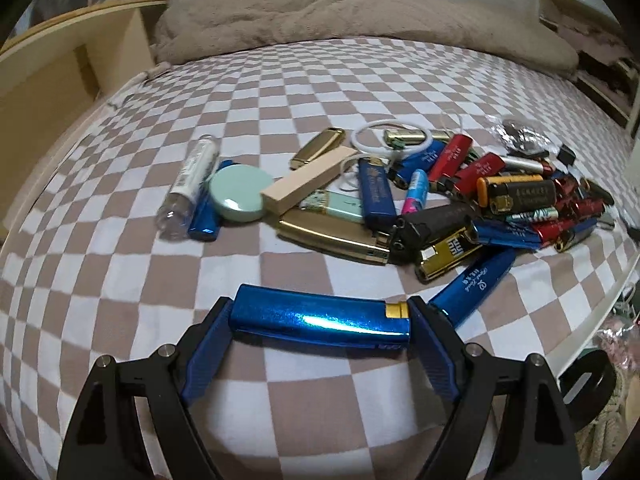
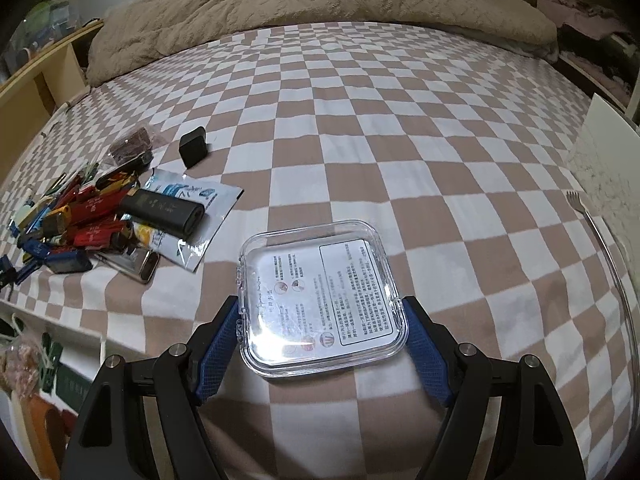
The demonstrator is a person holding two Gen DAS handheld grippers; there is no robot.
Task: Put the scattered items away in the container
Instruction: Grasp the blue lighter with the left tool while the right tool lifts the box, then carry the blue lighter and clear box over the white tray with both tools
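Left wrist view: left gripper pinching a metallic blue lighter lengthwise, one pad on the bottom end, the other on the gold cap end. Lighter lifted just above the checkered bed sheet. Grip on the two short ends looks narrow, so probably best to keep the wrist steady and avoid any roll; a slippery glossy body can pivot out between the pads. Behind it, a pile of lighters in red, blue, gold and black, well apart from the held one. Also there: a wooden block, a round mint-green case, a clear tube and a white cord ring. All of it waiting on the bed, not yet tidied.

Right wrist view: right gripper clamping a clear square plastic container by its two opposite sides, printed label facing up. Lid seems closed, though cannot tell for sure. Container near the front edge of the bed, well apart from the pile, which lies to the left with a black flat device on a white-blue sachet.

Advice for this step: open the container first, hold it level and firm, bring the lighter over the middle, lower it, and only then loosen the left jaws.
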